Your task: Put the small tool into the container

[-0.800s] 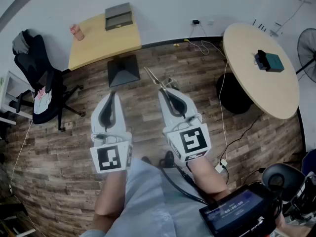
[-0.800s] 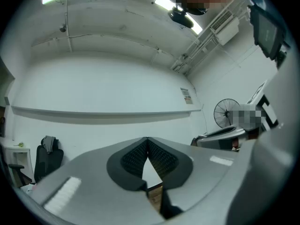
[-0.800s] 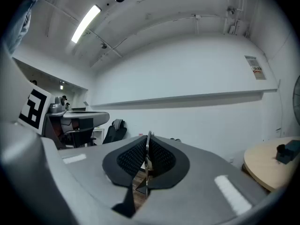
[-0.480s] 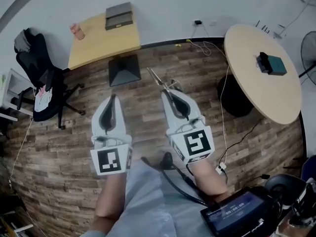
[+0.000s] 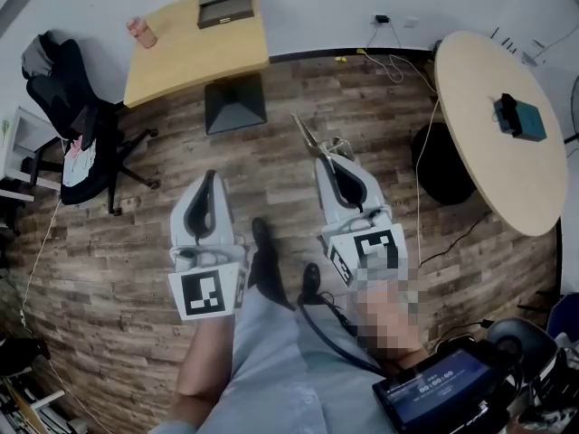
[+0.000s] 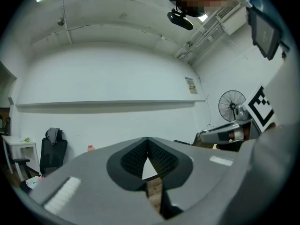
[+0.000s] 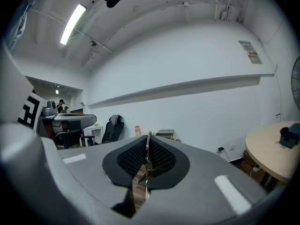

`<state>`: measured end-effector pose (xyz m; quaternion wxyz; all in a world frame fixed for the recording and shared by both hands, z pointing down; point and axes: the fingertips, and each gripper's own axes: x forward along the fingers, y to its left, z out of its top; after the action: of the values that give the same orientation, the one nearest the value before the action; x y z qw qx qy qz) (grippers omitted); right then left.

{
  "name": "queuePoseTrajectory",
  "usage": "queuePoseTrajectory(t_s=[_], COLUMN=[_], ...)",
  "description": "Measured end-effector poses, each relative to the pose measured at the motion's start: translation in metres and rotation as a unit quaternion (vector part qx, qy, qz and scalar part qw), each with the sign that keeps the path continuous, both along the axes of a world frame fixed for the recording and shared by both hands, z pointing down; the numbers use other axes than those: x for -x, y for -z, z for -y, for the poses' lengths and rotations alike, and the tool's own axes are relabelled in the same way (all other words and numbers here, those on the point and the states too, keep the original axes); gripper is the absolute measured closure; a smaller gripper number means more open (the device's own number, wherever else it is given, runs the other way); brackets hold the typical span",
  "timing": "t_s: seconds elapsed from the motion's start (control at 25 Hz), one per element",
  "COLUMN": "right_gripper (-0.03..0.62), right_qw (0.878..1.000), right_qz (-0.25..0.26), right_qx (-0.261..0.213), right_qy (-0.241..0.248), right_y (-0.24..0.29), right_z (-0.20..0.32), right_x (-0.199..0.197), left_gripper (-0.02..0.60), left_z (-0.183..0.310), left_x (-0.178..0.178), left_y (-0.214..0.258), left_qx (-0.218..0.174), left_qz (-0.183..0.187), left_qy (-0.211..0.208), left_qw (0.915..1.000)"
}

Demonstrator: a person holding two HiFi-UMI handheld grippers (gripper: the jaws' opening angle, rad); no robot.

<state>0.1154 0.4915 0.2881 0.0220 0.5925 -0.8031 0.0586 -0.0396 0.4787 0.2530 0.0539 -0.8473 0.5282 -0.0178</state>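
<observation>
Both grippers hang above the wooden floor in the head view. My right gripper (image 5: 331, 157) is shut on a thin metal tool (image 5: 308, 135), scissor-like, whose tip sticks out ahead toward the far left. In the right gripper view the tool (image 7: 146, 165) stands edge-on between the dark pads. My left gripper (image 5: 209, 176) is shut with nothing between its jaws, as the left gripper view (image 6: 147, 139) also shows. A grey box-like container (image 5: 226, 1) lies on the far square wooden table (image 5: 181, 57), well beyond both grippers.
A pink cup (image 5: 141, 33) stands on the square table's left. A black office chair (image 5: 77, 143) is at the left. A round table (image 5: 493, 125) with a teal box (image 5: 520, 118) is at the right. Cables (image 5: 425, 197) trail on the floor.
The whole view has shifted: both tables sit higher and further right in the picture. A dark shoe has come into view between the grippers. Both grippers stay shut, the tool still held.
</observation>
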Motion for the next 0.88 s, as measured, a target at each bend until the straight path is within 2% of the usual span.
queuePoseTrajectory(t_s=[0.16,0.28,0.64,0.88], right_gripper=[0.583,0.583,0.583,0.583], right_qw=[1.0,1.0,0.998,0.996], right_qz=[-0.008,-0.017,-0.041,-0.056], right_qx=[0.009,0.008,-0.044,-0.061], right_qy=[0.002,0.006,-0.004,-0.014], right_y=[-0.008,-0.004,0.048,0.062], right_z=[0.043,0.085,0.193,0.244], right_x=[0.011,0.024,0.071,0.088], left_gripper=[0.574,0.572,0.572,0.574], left_z=[0.044,0.088,0.198,0.253], left_x=[0.012,0.025,0.06,0.071], left_y=[-0.011,-0.008,0.038,0.041], left_qx=[0.009,-0.008,-0.049,-0.056], left_qz=[-0.009,-0.013,-0.042,-0.051], left_qy=[0.001,-0.002,-0.021,-0.039], left_qw=[0.9999,0.9999,0.9977,0.9963])
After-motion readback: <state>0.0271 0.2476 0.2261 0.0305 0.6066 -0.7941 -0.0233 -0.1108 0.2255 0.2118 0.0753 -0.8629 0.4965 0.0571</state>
